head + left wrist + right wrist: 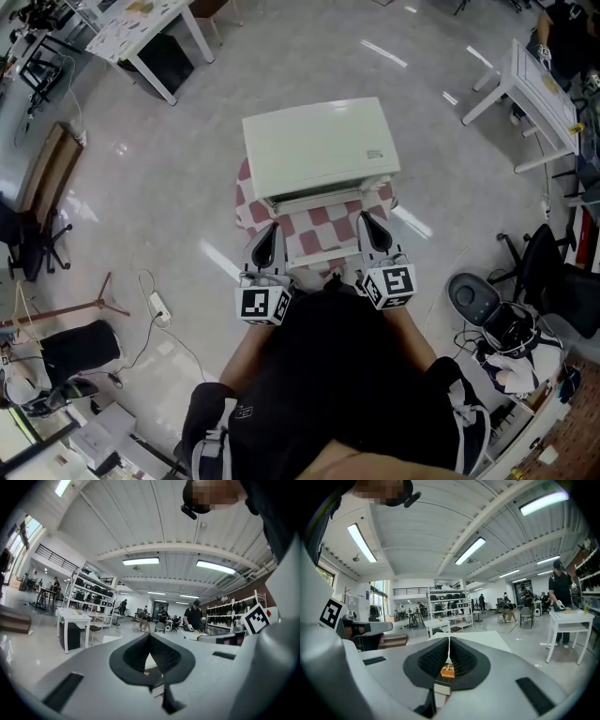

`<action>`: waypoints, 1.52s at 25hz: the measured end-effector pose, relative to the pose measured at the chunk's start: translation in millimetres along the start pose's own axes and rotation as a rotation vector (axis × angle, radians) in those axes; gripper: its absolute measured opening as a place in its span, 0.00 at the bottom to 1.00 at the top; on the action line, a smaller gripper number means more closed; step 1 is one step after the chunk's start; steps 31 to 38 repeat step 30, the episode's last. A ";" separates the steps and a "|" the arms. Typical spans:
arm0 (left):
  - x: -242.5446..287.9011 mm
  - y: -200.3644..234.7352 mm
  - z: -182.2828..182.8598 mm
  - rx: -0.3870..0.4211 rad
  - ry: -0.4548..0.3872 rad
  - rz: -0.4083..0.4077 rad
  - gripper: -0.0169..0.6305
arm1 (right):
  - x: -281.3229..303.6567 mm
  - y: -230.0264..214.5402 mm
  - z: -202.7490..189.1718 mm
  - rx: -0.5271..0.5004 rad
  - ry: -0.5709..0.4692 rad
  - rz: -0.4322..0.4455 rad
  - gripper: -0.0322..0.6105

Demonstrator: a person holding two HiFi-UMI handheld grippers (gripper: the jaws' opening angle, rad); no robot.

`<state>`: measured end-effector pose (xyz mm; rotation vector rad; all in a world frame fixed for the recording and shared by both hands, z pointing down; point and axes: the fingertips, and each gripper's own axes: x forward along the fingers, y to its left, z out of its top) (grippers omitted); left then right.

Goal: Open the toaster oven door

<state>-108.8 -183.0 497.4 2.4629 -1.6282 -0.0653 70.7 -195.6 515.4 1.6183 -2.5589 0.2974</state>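
The white toaster oven [319,150] stands on a small table with a red-and-white checked cloth [319,230]. I look down on its top, and its front with the door [319,199] shows only as a thin strip facing me. My left gripper [272,232] and right gripper [367,222] hover over the cloth just in front of that strip, side by side and apart from it. In the left gripper view, the left gripper [150,635] is shut with nothing held. The right gripper [449,640] is also shut and empty, with the oven's white top [473,641] beyond it.
White tables [534,89] stand at the back right and back left [141,28]. A power strip with its cable [157,305] lies on the floor to the left, and office chairs [548,272] are on the right. People and shelves [89,592] are far off in the room.
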 end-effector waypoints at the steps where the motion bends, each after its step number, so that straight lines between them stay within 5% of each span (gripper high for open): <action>1: 0.3 -1.3 -2.3 0.006 0.008 -0.004 0.04 | -0.7 1.6 -4.1 0.005 0.008 0.000 0.10; 38: -0.1 4.5 -10.8 0.001 0.029 0.002 0.04 | -1.1 13.0 -6.6 -0.022 -0.006 -0.005 0.09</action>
